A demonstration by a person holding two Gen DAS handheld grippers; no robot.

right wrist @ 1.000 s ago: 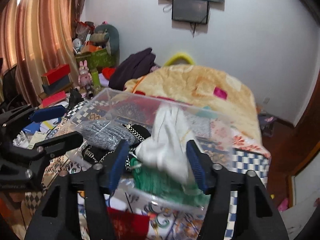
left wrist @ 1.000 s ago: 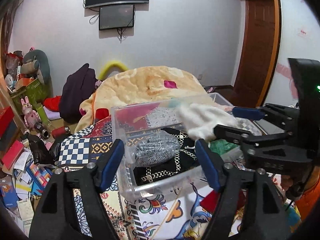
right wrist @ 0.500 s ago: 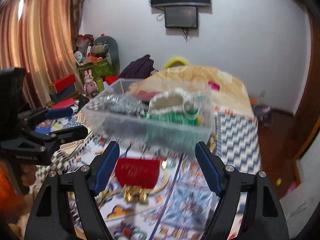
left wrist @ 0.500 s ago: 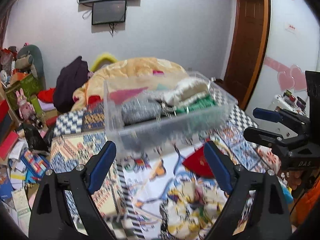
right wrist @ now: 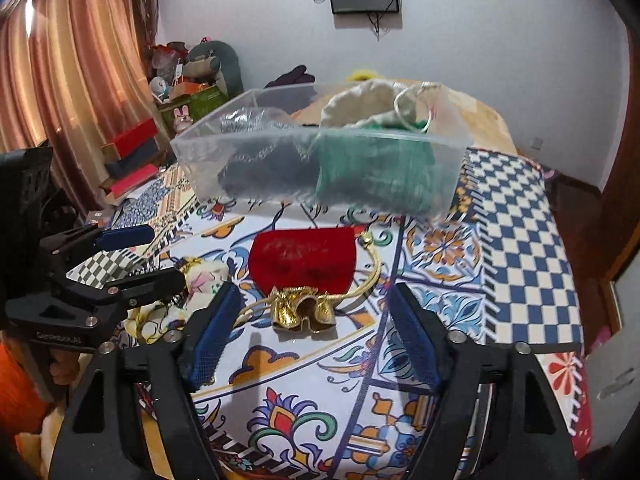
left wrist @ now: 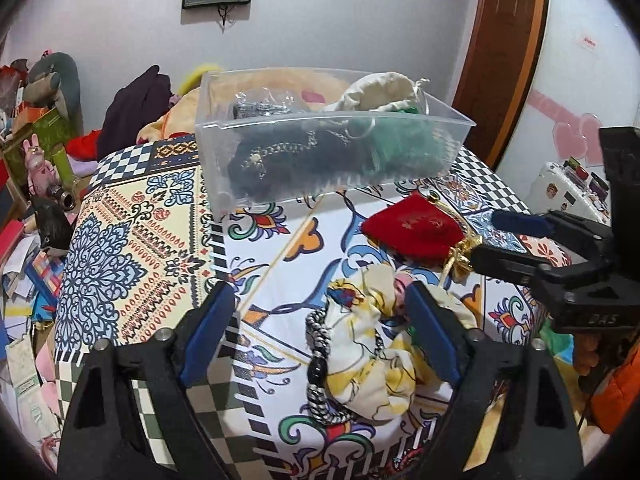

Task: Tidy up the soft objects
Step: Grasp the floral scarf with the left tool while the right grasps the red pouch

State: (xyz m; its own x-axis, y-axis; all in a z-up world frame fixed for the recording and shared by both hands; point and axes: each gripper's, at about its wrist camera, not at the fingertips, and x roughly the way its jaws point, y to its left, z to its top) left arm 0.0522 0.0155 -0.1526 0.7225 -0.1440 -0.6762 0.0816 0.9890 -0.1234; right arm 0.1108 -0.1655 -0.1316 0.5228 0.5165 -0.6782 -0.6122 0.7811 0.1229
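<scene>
A clear plastic bin [left wrist: 224,160] [right wrist: 192,160] stands on the patterned table and holds a white pouch [left wrist: 380,92] [right wrist: 368,100], a green pouch [right wrist: 372,172], a dark pouch [left wrist: 280,160] and a silver mesh item [right wrist: 240,118]. A red velvet pouch with gold trim [left wrist: 416,232] [right wrist: 304,260] lies in front of the bin. A cream and yellow patterned pouch with a black-and-white cord [left wrist: 368,344] [right wrist: 200,280] lies nearest. My left gripper [left wrist: 320,336] is open around the patterned pouch. My right gripper [right wrist: 312,332] is open just short of the red pouch.
The table wears a patterned cloth [left wrist: 140,240]. A bed with a beige blanket [right wrist: 480,108] lies behind the bin. Boxes, toys and papers [left wrist: 36,152] crowd the left side. A wooden door [left wrist: 504,40] stands at the right.
The white pouch was let go into the bin. Both grippers drew back and down from the bin, toward the loose pouches on the table.
</scene>
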